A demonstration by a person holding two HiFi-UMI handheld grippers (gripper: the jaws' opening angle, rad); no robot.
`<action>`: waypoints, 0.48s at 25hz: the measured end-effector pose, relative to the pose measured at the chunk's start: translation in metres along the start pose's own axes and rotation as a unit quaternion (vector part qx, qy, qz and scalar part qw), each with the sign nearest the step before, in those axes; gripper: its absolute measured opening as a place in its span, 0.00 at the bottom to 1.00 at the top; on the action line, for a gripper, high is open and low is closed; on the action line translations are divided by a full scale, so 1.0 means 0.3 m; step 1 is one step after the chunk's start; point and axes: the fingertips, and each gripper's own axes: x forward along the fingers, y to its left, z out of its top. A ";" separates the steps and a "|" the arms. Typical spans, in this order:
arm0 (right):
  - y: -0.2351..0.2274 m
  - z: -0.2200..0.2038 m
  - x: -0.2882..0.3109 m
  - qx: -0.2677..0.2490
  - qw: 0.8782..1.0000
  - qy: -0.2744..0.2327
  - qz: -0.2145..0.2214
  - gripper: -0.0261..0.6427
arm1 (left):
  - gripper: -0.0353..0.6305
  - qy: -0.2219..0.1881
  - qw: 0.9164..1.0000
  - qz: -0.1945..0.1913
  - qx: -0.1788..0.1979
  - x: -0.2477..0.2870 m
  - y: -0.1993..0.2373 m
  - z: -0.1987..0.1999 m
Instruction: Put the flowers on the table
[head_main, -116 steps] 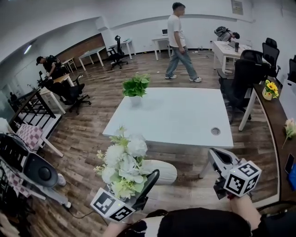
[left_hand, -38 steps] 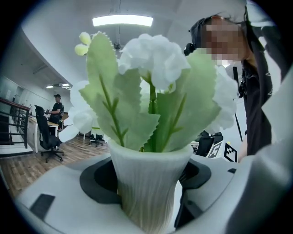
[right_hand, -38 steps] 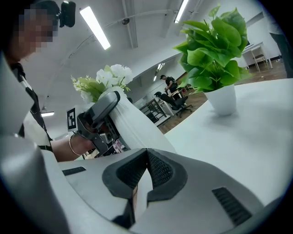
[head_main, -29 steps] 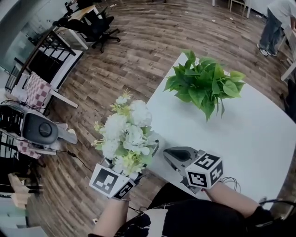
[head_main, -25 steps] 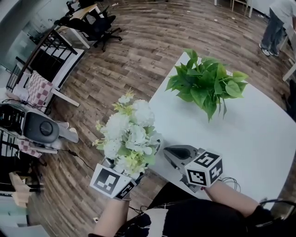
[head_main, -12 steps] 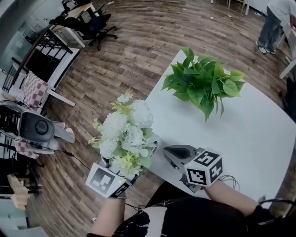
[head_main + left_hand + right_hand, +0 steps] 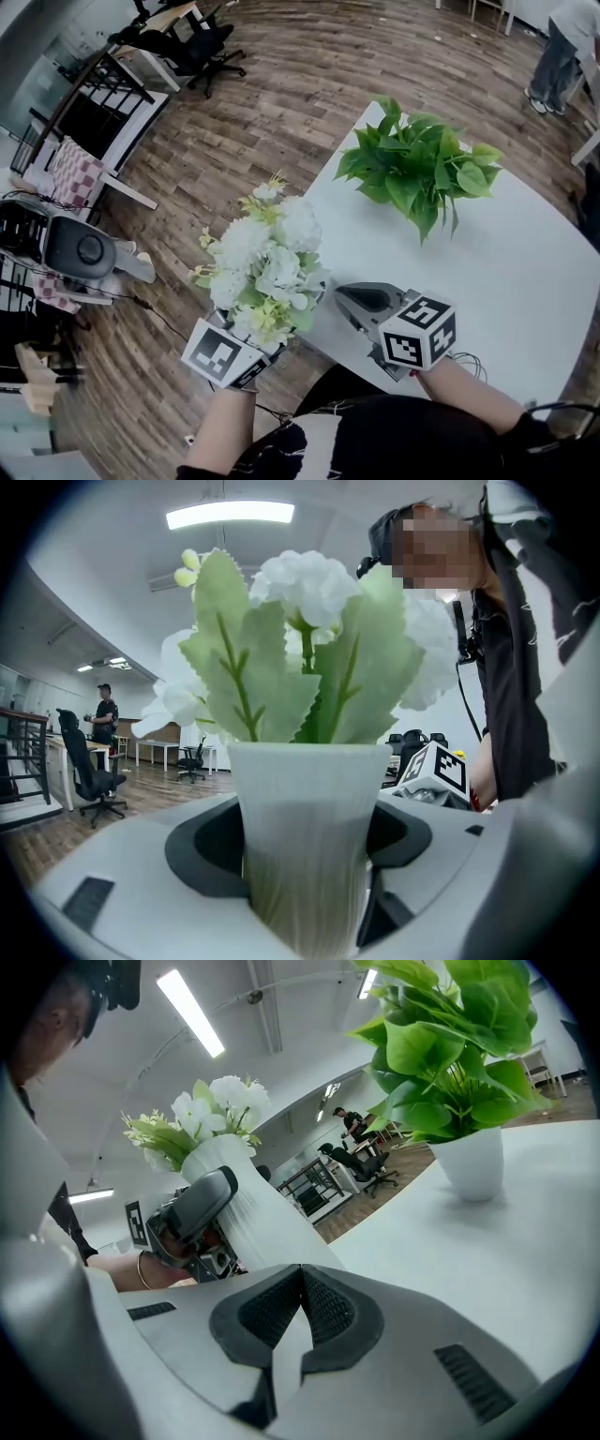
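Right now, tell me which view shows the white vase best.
The left gripper view: the ribbed vase fills the centre, clamped between the jaws. In the head view the flowers cover nearly all of it. The right gripper view shows its side, partly behind the left gripper.

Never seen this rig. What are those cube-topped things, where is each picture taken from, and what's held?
No robot: a person holds a two-jaw gripper in each hand; the marker cubes belong to them. The head view looks down from the person's head; each gripper view looks along that gripper's own jaws. The left gripper has its jaws closed on a white ribbed vase of white flowers, beside the corner of the white table. The right gripper is shut and empty at the table's edge. A green potted plant stands on the table.
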 end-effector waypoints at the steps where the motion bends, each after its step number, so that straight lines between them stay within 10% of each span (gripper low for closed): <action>1: -0.007 0.002 0.005 -0.001 1.000 0.000 -0.002 0.06 | 0.58 -0.002 1.000 0.001 -0.001 0.000 0.001 -0.002; 12: -0.008 0.021 0.016 0.003 1.000 -0.007 -0.017 0.06 | 0.58 0.037 0.999 0.029 -0.001 -0.061 0.025 -0.134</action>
